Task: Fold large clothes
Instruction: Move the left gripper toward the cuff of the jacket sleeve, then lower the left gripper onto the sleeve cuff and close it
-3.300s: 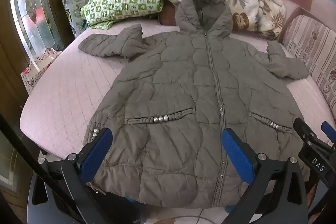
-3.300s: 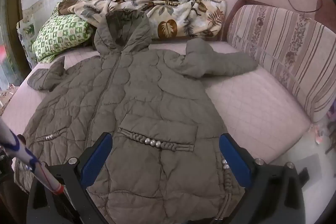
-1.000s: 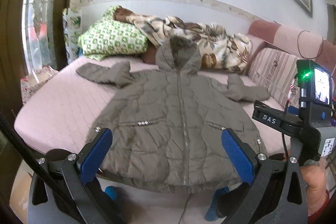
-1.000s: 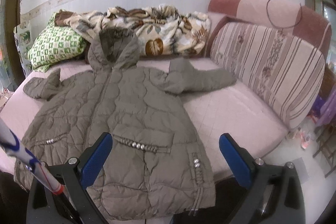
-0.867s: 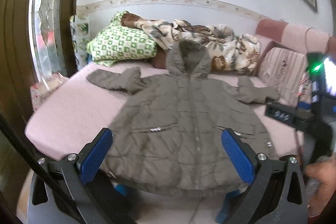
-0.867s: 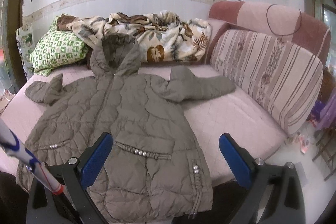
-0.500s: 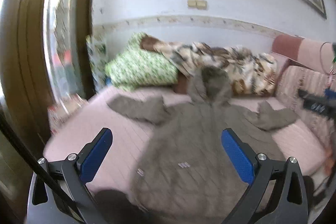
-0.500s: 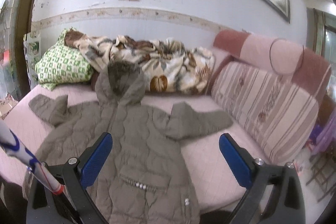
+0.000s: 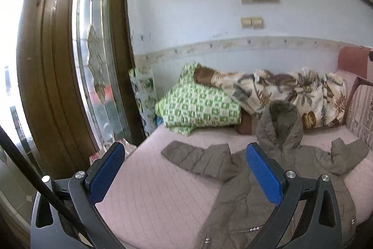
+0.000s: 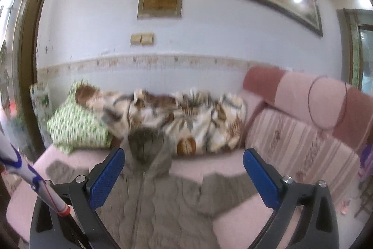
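A grey-brown quilted hooded coat [image 9: 244, 188] lies flat and zipped on the pink sofa bed [image 9: 151, 190], hood toward the wall and both sleeves spread out. In the right wrist view the coat [image 10: 163, 202] fills the lower middle, blurred. My left gripper [image 9: 185, 173] is open, held above the bed's left part with nothing between its blue pads. My right gripper [image 10: 183, 175] is also open and empty, raised well above the coat and pointed at the hood and the wall.
A green checked pillow [image 9: 198, 106] and a leaf-print blanket [image 9: 291, 90] are piled at the back against the wall. A striped backrest [image 10: 303, 146] bounds the bed on the right. A dark wooden door with glass panels [image 9: 70, 62] stands at the left.
Both grippers have risen and tilted upward away from the coat's hem. The left view has swung left toward the door; the right view now takes in more wall.
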